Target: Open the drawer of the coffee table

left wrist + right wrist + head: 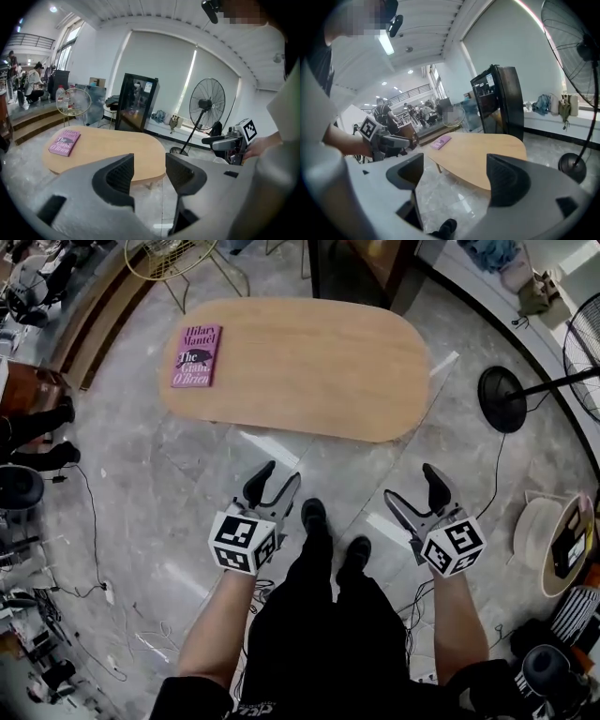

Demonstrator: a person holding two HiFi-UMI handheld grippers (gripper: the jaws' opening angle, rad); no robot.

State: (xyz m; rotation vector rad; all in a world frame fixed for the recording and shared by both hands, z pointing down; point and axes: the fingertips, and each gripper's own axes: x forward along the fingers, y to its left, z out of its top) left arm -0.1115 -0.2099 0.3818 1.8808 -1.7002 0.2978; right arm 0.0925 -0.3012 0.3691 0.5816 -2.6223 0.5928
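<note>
Progress: none; I see no drawer yet.
My left gripper: jaws apart, empty.
My right gripper: likewise; coffee table unreached.

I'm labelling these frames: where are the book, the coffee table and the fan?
book (196, 355), head view, middle of its pink cover.
coffee table (319, 371), head view, bare wooden top.
fan (207, 104), left gripper view, hub of its round cage.

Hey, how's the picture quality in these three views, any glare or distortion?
Head view: fisheye bending at the edges, pale glare streaks on the floor, book sharp. Left gripper view: dark round vignette, bright blind. Right gripper view: same vignette, ceiling lamp blown out.
</note>
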